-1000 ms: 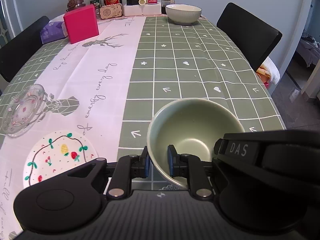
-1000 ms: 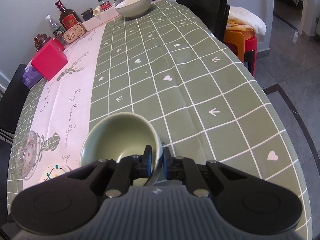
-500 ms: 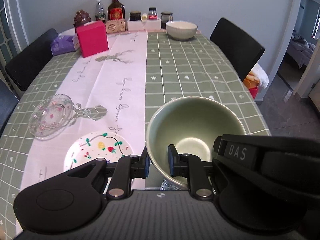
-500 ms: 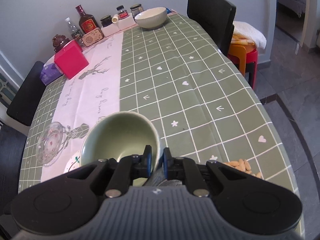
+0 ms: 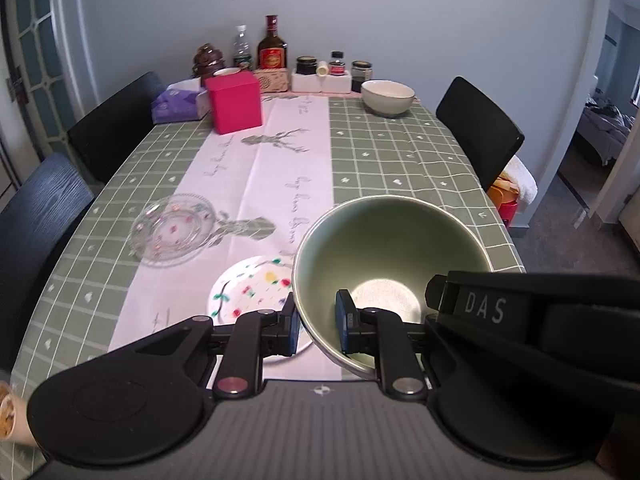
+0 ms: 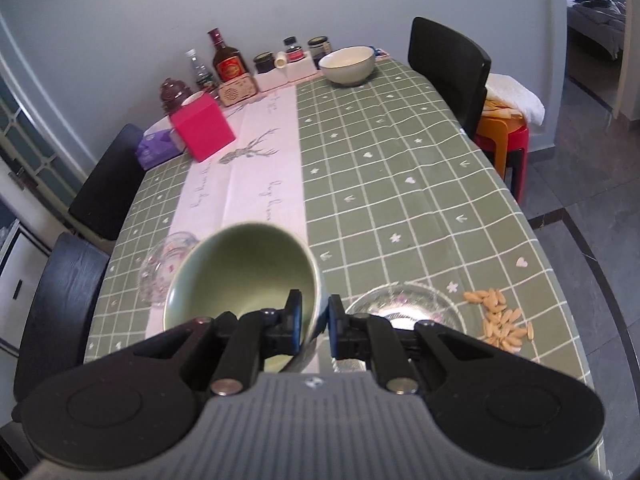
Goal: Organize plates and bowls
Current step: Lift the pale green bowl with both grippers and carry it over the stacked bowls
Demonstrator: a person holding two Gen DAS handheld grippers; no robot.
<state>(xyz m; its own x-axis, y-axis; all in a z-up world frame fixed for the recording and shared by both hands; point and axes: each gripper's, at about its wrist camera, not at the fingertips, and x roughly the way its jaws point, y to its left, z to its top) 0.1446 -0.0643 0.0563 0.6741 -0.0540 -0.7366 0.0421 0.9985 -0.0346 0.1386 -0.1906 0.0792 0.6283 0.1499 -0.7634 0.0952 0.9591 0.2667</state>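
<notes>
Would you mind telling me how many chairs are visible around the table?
3 black chairs: one at the table's right side, two along its left, far and near. Others may be hidden behind the cameras.

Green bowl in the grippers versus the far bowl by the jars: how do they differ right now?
The green bowl is off the table, tilted, its rim clamped by both the left gripper and the right gripper; the far bowl sits upright and untouched. The green bowl is green inside; the far bowl is cream inside. Both look like similar deep, empty bowls.
</notes>
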